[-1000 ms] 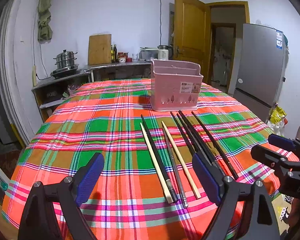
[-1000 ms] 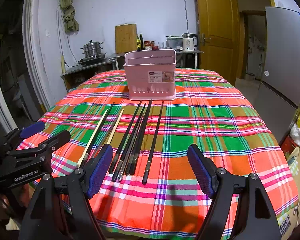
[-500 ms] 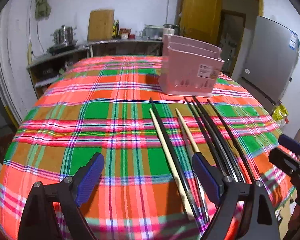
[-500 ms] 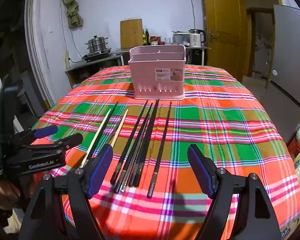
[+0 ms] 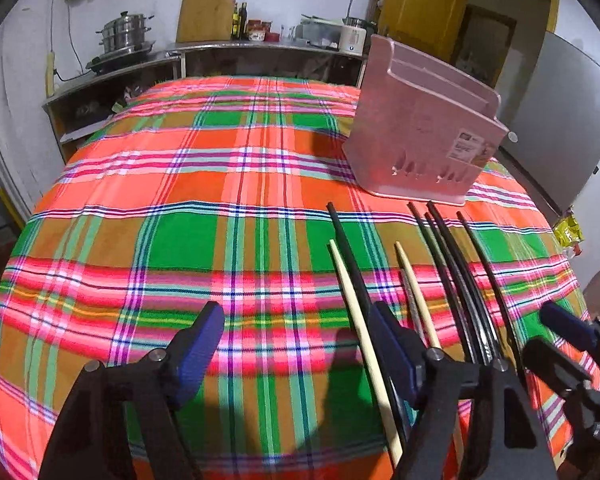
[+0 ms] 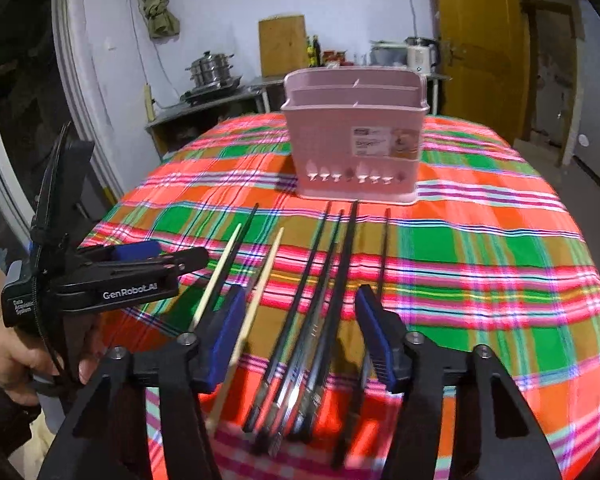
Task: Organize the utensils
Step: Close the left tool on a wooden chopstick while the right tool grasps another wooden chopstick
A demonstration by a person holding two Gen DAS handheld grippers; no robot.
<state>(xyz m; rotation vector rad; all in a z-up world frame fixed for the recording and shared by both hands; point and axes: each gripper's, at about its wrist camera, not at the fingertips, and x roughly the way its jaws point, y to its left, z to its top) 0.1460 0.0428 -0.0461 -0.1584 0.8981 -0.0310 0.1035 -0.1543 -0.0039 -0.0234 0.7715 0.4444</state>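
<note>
both sets of jaws closing, nothing pinched yet: right gripper [image 6: 298,334] straddles the black chopsticks [image 6: 324,280] lying before the pink holder [image 6: 356,148], left gripper [image 5: 296,352] over a pale chopstick [image 5: 364,332]; best to gather each bundle near mid-length, pads square.

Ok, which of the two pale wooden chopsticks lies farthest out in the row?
The pale chopstick beside a black chopstick at the row's left end, nearest the left gripper. The other pale one lies inward, toward the black bundle.
</note>
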